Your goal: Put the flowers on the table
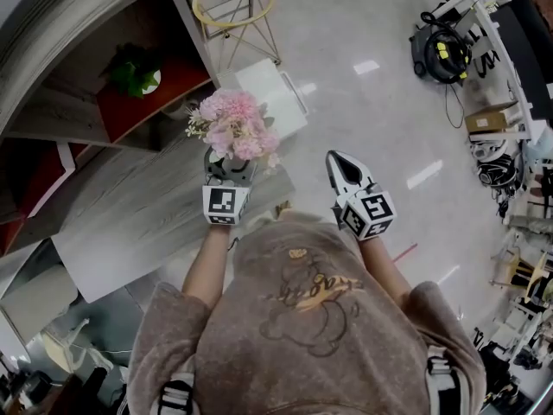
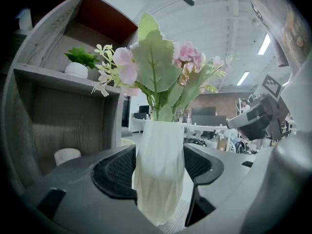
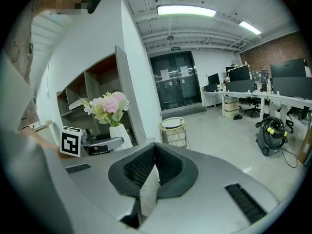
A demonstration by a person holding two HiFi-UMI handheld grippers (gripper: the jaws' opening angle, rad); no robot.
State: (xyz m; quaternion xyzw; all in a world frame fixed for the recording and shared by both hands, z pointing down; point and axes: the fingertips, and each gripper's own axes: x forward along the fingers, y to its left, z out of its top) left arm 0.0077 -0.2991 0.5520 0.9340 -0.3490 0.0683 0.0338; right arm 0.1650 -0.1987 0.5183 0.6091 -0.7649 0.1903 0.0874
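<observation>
A bunch of pink flowers (image 1: 235, 126) with green leaves stands in a white ribbed vase (image 2: 160, 172). My left gripper (image 1: 229, 169) is shut on the vase, with a pad on each side of its body, and holds it upright above the near edge of the grey wood-grain table (image 1: 130, 223). In the right gripper view the flowers (image 3: 109, 106) and vase (image 3: 118, 133) show at the left, in front of the shelves. My right gripper (image 1: 340, 162) hangs to the right over the floor, shut with nothing between its fingers.
A grey shelf unit (image 1: 60, 111) with red backing holds a small green plant (image 1: 134, 72) in a white pot. A gold-rimmed round stand (image 1: 233, 3) and a white slab (image 1: 270, 93) stand beyond the table. A vacuum cleaner (image 1: 441, 50) and desks sit at the right.
</observation>
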